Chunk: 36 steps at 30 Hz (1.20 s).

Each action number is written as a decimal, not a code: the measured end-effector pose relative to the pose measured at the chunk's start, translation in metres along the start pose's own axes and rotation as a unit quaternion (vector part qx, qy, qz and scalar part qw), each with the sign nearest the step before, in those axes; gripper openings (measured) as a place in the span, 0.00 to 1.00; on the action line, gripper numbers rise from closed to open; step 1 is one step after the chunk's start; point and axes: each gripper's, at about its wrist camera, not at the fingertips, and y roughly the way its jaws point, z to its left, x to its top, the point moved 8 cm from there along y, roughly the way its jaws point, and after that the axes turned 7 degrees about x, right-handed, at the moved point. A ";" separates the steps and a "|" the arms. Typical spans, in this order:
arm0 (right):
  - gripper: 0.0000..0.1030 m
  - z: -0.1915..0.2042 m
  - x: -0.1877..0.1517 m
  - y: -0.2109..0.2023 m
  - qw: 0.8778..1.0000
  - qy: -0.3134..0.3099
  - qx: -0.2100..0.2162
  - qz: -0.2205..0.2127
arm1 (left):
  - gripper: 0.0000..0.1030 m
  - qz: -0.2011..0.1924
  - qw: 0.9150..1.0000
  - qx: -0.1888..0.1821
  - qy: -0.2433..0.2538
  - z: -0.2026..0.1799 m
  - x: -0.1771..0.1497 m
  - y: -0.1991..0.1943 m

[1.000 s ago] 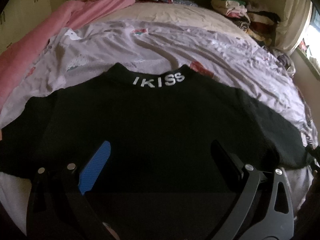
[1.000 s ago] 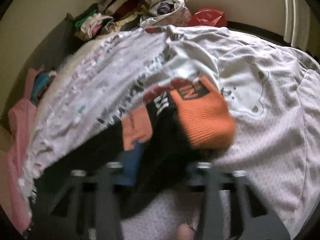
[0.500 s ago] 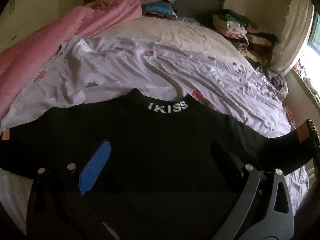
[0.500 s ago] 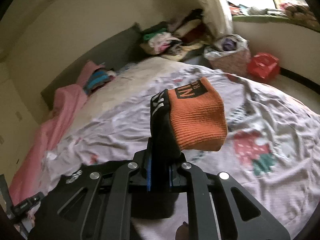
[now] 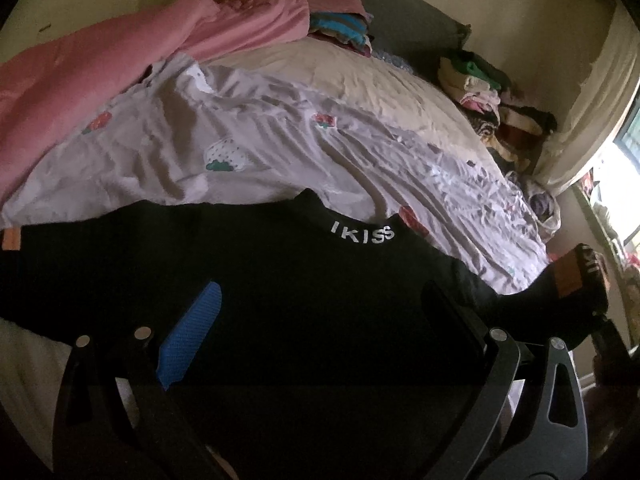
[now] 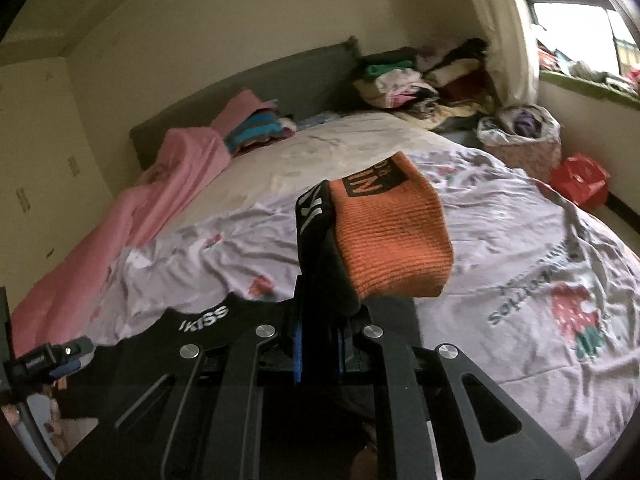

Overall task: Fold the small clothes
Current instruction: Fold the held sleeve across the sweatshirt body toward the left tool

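Right wrist view: right gripper [image 6: 320, 344] clamps black sweater's orange cuff [image 6: 392, 240] above open bedsheet [image 6: 520, 248].

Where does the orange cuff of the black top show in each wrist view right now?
Left wrist: the orange cuff sits at the far right edge, at the end of the black top's sleeve.
Right wrist: centre frame, just above the right tongs, which are shut on the sleeve.
Shared landmark: the white IKISS lettering on the collar.

Black orange-cuffed sweater [image 5: 280, 300], sleeve lifted
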 end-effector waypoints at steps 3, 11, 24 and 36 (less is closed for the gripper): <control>0.10 0.022 -0.007 0.010 1.000 -0.020 0.009 0.010 | 0.91 0.003 1.000 -0.010 -0.016 0.012 -0.001 0.001; 0.10 0.076 -0.034 0.038 0.996 -0.071 0.030 0.037 | 0.91 0.014 0.998 -0.030 -0.061 0.042 -0.002 0.009; 0.10 0.157 -0.091 0.084 0.982 -0.156 0.068 0.086 | 0.91 0.058 0.981 -0.130 -0.132 0.065 -0.015 0.031; 0.28 0.206 -0.148 0.117 0.962 -0.209 0.109 0.137 | 0.89 0.082 0.967 -0.185 -0.155 0.073 -0.025 0.054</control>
